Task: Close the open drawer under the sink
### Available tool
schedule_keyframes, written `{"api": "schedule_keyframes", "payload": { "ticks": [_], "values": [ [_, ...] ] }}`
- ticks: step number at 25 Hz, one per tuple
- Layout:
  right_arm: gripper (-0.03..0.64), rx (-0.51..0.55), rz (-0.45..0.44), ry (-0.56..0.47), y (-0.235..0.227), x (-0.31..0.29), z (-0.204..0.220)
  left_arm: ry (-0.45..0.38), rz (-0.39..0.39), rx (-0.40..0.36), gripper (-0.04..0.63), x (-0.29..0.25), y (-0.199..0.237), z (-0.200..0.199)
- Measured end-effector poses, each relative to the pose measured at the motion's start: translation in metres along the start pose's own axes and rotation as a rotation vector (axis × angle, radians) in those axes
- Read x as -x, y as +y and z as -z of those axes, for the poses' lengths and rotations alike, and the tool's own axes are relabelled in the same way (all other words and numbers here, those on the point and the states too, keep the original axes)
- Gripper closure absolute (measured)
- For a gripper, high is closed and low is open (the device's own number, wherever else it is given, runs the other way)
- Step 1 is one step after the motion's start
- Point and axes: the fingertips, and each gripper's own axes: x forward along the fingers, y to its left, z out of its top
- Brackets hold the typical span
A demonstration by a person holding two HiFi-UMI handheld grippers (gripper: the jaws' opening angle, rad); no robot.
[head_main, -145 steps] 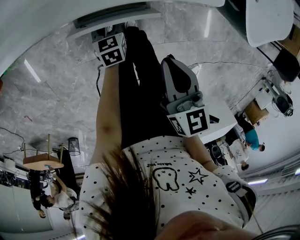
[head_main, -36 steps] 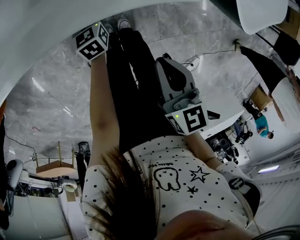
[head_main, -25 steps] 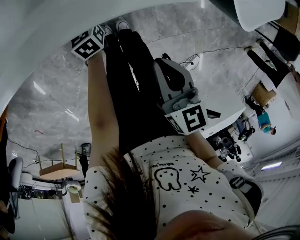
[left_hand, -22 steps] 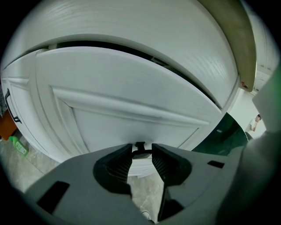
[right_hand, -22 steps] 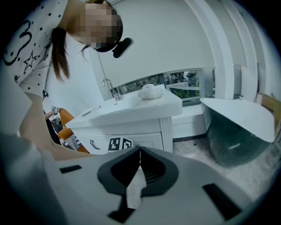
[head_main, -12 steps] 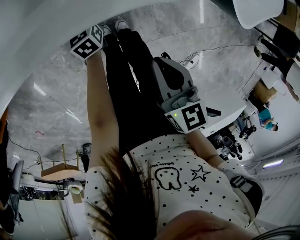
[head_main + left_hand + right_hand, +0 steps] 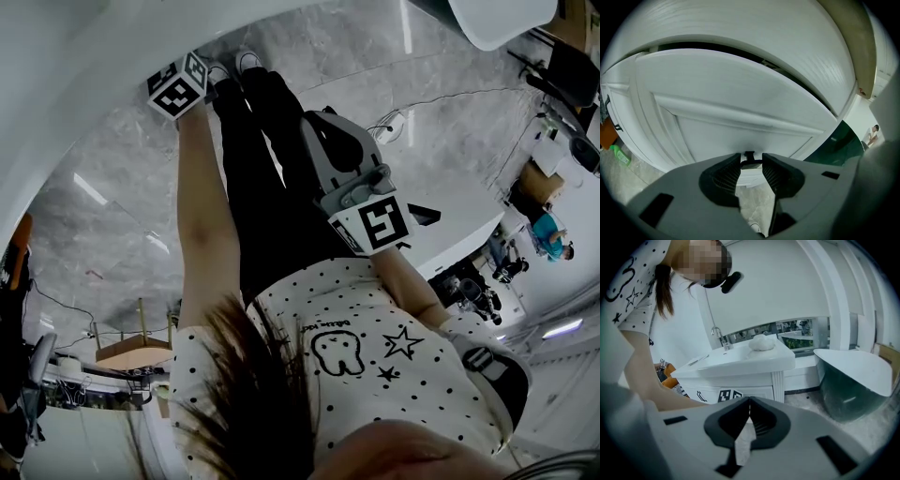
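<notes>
The drawer (image 7: 740, 108) sits in the sink cabinet (image 7: 740, 369), just under the top slab. It is one white front with a raised frame and a sunken middle panel. It stands out from the cabinet: a dark curved gap (image 7: 717, 49) runs along its upper edge, widest toward the right end. To the left of the front is a fluted white post of the cabinet. To the right the front's corner ends against open dark room.

One small dark handle (image 7: 749, 162) sits at the drawer's lower middle. The left claw (image 7: 751, 158) is clenched on it at the tips, and the handle fills the gap from pad to pad. Below the claw is bare marble floor (image 7: 752, 206), and one green bottle (image 7: 618, 154) lies on it at the cabinet's left foot.

The right claw (image 7: 749, 400) is well back from the cabinet, pinched shut on nothing. From there the cabinet shows one basin with one faucet (image 7: 719, 337), and one bathtub (image 7: 853, 376) to the cabinet's right, with open floor between them.
</notes>
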Motion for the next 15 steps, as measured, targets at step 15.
{"api": "schedule_keyframes", "payload": {
  "ticks": [15],
  "values": [
    [0.601,0.041,-0.026,-0.028,0.008,0.015,-0.037,-0.043,-0.011,-0.055,0.535,0.071,-0.020,-0.028]
  ]
}}
